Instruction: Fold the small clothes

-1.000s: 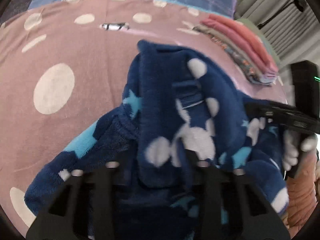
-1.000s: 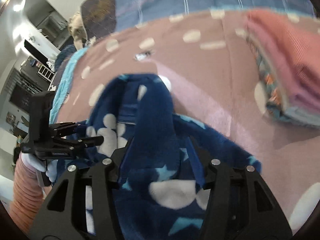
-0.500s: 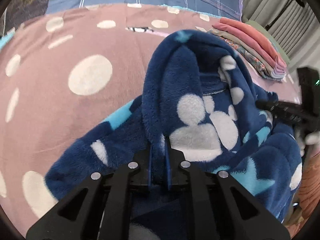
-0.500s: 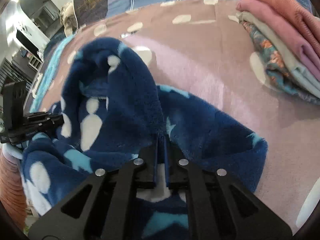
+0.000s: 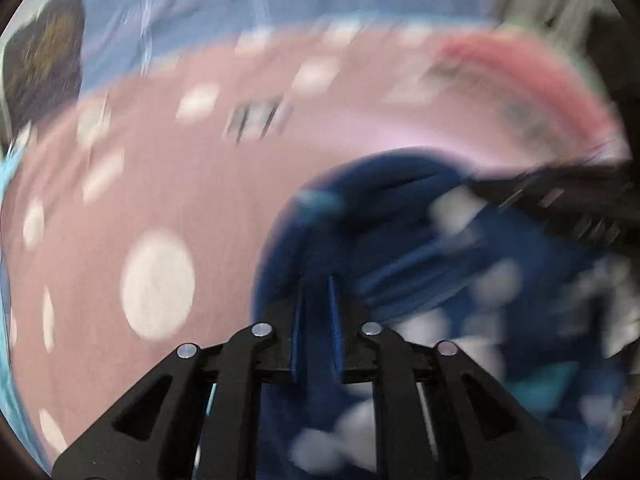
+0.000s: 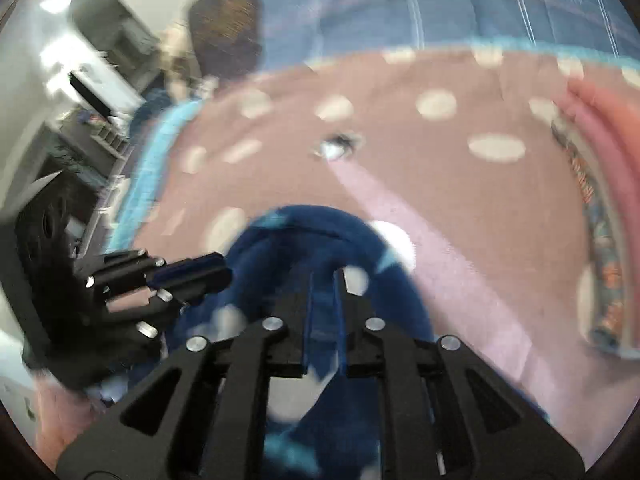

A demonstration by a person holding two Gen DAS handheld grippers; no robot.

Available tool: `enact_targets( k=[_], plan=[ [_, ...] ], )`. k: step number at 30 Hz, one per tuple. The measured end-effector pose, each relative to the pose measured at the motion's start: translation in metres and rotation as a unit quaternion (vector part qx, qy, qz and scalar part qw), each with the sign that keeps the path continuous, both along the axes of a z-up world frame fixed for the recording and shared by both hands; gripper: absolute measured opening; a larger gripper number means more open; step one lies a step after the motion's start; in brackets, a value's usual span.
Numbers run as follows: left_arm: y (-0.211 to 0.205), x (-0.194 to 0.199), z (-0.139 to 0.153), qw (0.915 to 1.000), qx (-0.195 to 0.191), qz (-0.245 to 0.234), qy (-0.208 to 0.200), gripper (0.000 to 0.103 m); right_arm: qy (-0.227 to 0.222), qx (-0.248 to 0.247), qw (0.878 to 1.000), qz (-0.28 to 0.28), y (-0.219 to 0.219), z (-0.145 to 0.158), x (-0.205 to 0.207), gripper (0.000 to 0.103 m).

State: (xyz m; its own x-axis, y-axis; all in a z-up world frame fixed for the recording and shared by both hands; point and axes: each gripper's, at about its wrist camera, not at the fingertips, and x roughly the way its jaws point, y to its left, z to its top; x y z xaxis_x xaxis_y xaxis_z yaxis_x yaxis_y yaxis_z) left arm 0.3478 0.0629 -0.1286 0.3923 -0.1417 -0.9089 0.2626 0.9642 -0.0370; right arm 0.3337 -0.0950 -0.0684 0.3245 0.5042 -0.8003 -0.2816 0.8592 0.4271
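A dark blue fleece garment (image 5: 400, 240) with white and light-blue spots and stars lies bunched on the pink dotted bedspread (image 5: 160, 200). In the blurred left wrist view, my left gripper (image 5: 316, 280) pinches a raised fold of it; its jaws are opening slightly with the fleece still between the pads. My right gripper (image 6: 324, 276) pinches another fold of the garment (image 6: 300, 240), and its jaws are also opening with fleece between them. Each gripper shows in the other's view: the right (image 5: 560, 204), the left (image 6: 188, 276).
A stack of folded clothes (image 6: 600, 160), pink on top, sits at the right of the bedspread (image 6: 440, 184), and also shows as a stack (image 5: 540, 76) in the left wrist view. A small dark-and-white object (image 6: 338, 146) lies farther back. Blue plaid bedding (image 6: 440, 0) lies beyond.
Both grippers went from wide open around the fleece to pinched on folds of it. Both hands are now moving fast, blurring the views, and the held folds sit lower in the frames.
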Motion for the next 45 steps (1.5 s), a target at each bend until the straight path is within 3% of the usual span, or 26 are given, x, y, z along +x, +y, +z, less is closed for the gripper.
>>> enact_targets(
  k=[1, 2, 3, 5, 7, 8, 10, 13, 15, 17, 20, 23, 28, 32, 38, 40, 43, 45],
  plan=[
    [0.006, -0.002, 0.0, 0.9995, -0.027, 0.002, -0.013, 0.016, 0.006, -0.046, 0.999, -0.016, 0.003, -0.016, 0.008, 0.012],
    [0.016, -0.005, 0.005, 0.9982, -0.058, 0.01, -0.011, 0.015, 0.014, -0.098, 0.995, -0.034, 0.001, -0.04, 0.013, 0.005],
    [0.022, -0.009, 0.013, 0.997, -0.076, 0.016, -0.007, 0.015, 0.018, -0.081, 0.996, -0.036, -0.004, -0.053, 0.012, 0.005],
    [0.023, -0.018, 0.027, 0.9967, -0.078, 0.015, -0.017, 0.015, 0.019, -0.023, 0.998, -0.047, -0.022, -0.049, 0.007, 0.004],
    [0.027, -0.037, 0.052, 0.9945, -0.096, 0.012, -0.04, 0.015, 0.013, -0.004, 0.998, -0.058, -0.037, -0.027, -0.004, 0.007],
    [0.031, -0.059, 0.076, 0.9919, -0.105, 0.003, -0.07, 0.017, -0.002, 0.0, 0.998, -0.061, -0.04, -0.015, -0.013, 0.012],
    [0.041, -0.097, 0.104, 0.988, -0.103, -0.013, -0.114, 0.037, -0.045, 0.01, 0.997, -0.054, -0.052, 0.014, -0.04, 0.016],
    [0.061, -0.169, 0.131, 0.9803, -0.079, -0.025, -0.179, 0.045, -0.129, 0.01, 0.991, -0.025, -0.079, 0.058, -0.11, 0.039],
    [0.084, -0.214, 0.124, 0.98, -0.047, 0.0, -0.194, 0.047, -0.199, -0.032, 0.979, -0.009, -0.099, 0.074, -0.168, 0.053],
    [0.101, -0.241, 0.109, 0.9818, -0.016, 0.024, -0.188, 0.047, -0.247, -0.099, 0.964, -0.008, -0.112, 0.071, -0.214, 0.06],
    [0.126, -0.269, 0.077, 0.9869, 0.014, 0.066, -0.147, 0.047, -0.243, -0.199, 0.949, -0.006, -0.126, 0.046, -0.261, 0.06],
    [0.126, -0.282, 0.053, 0.9894, 0.052, 0.064, -0.119, 0.047, -0.231, -0.234, 0.944, 0.013, -0.124, 0.023, -0.284, 0.066],
    [0.104, -0.287, 0.038, 0.9859, 0.111, 0.033, -0.121, 0.047, -0.236, -0.269, 0.933, 0.041, -0.1, 0.005, -0.284, 0.067],
    [0.098, -0.267, 0.041, 0.9796, 0.141, 0.03, -0.14, 0.047, -0.225, -0.242, 0.943, 0.028, -0.096, -0.002, -0.258, 0.067],
    [0.087, -0.226, 0.061, 0.9742, 0.124, 0.002, -0.189, 0.047, -0.22, -0.222, 0.95, 0.022, -0.102, -0.005, -0.233, 0.069],
    [0.081, -0.217, 0.067, 0.9748, 0.096, -0.025, -0.2, 0.052, -0.221, -0.212, 0.952, 0.019, -0.104, -0.004, -0.224, 0.069],
    [0.087, -0.199, 0.077, 0.9806, -0.004, -0.042, -0.191, 0.055, -0.219, -0.178, 0.959, 0.019, -0.108, -0.001, -0.206, 0.069],
    [0.1, -0.182, 0.074, 0.983, -0.053, -0.028, -0.174, 0.055, -0.197, -0.116, 0.973, 0.016, -0.12, 0.0, -0.188, 0.069]
  ],
)
